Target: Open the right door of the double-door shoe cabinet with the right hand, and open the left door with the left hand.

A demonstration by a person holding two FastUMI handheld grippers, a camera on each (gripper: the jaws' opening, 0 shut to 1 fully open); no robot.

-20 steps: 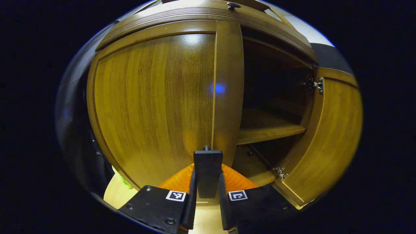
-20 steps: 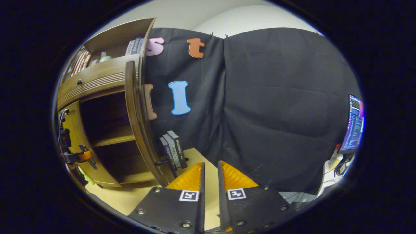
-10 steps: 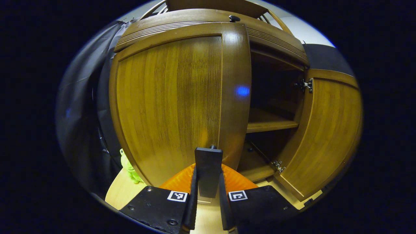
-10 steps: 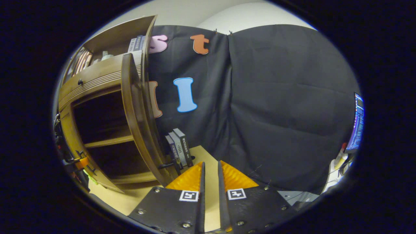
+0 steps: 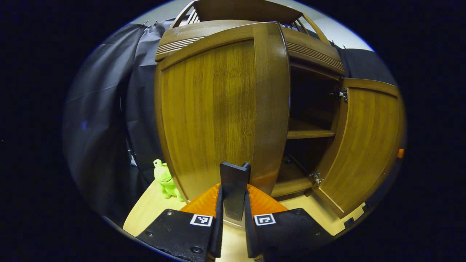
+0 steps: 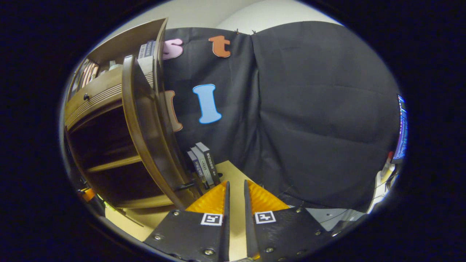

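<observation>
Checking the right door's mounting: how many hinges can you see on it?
2: an upper hinge near the right door's top corner, and a lower hinge near its bottom, both on the edge meeting the cabinet. No others visible.

Left cam close on left door point(image 5: 222, 116); right cam beside cabinet point(image 6: 105, 109).

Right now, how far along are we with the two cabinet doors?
Done: the right door stands swung wide, baring the shelf, and the right gripper is off it, its fingers nearly closed on nothing. In hand: the left gripper is clamped on the left door's handle, with the left door partly swung out. Left: swing it fully open and release.
</observation>
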